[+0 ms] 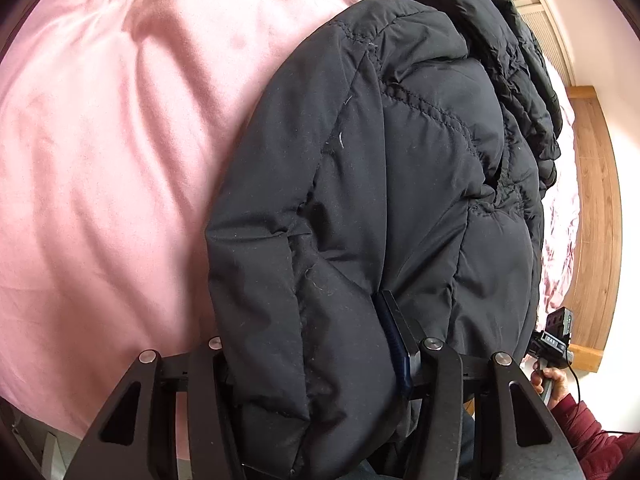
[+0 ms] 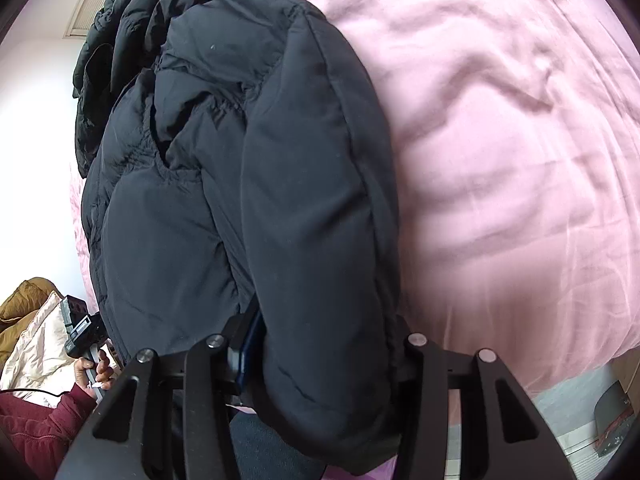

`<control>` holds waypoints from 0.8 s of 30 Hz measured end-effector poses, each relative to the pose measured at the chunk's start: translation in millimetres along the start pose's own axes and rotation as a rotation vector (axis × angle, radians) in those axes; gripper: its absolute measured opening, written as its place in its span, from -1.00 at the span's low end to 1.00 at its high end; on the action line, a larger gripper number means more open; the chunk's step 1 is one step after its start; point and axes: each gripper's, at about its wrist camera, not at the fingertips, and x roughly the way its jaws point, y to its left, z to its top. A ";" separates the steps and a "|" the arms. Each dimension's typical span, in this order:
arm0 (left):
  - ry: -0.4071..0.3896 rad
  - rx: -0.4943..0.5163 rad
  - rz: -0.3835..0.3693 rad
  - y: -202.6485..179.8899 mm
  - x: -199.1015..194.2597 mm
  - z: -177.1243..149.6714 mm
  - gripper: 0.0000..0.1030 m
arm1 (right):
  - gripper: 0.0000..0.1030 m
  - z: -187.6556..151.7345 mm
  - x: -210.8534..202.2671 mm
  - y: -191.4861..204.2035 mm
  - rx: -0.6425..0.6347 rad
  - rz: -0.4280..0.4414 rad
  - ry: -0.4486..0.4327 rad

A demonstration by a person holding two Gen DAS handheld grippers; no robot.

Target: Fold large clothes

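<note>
I see a pink-sheeted bed [image 1: 100, 160], wooden frame [image 1: 596, 208] at 3 o'clock. Black puffer jacket [image 1: 380, 200] lies bunched. Both jaws clamp its hem: left gripper [image 1: 316, 364], right gripper [image 2: 324, 360].

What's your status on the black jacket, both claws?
Left claw clamped on black jacket hem. Right claw clamped on the other hem edge. Jacket lies on pink bed cover. A second dark jacket lies just behind it.
</note>
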 end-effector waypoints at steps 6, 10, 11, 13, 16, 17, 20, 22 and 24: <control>0.012 0.027 -0.006 -14.7 -2.7 6.2 -0.58 | -0.58 -0.4 -8.2 18.9 -0.044 -0.001 -0.002; 0.013 0.064 0.001 -32.8 -10.7 4.7 -0.69 | -0.71 -0.5 -17.1 30.0 -0.073 0.014 -0.015; 0.009 0.063 -0.002 -35.7 -14.5 4.3 -0.72 | -0.72 -1.4 -20.6 33.5 -0.078 0.020 -0.021; -0.005 0.062 -0.018 -42.0 -23.4 4.8 -0.74 | -0.74 -2.3 -30.4 40.0 -0.083 0.029 -0.038; -0.036 0.084 -0.048 -56.9 -42.1 9.0 -0.75 | -0.76 -1.8 -53.3 44.0 -0.083 0.057 -0.088; -0.050 0.094 -0.061 -63.3 -49.3 11.9 -0.75 | -0.76 -1.5 -61.9 46.6 -0.086 0.069 -0.109; -0.107 0.118 -0.103 -84.2 -70.9 23.4 -0.76 | -0.77 5.4 -81.4 65.1 -0.105 0.099 -0.166; -0.149 0.135 -0.129 -98.6 -85.2 34.0 -0.76 | -0.77 11.6 -95.2 75.4 -0.128 0.097 -0.199; -0.189 0.156 -0.143 -113.0 -98.6 45.3 -0.76 | -0.78 19.6 -110.4 84.3 -0.144 0.096 -0.234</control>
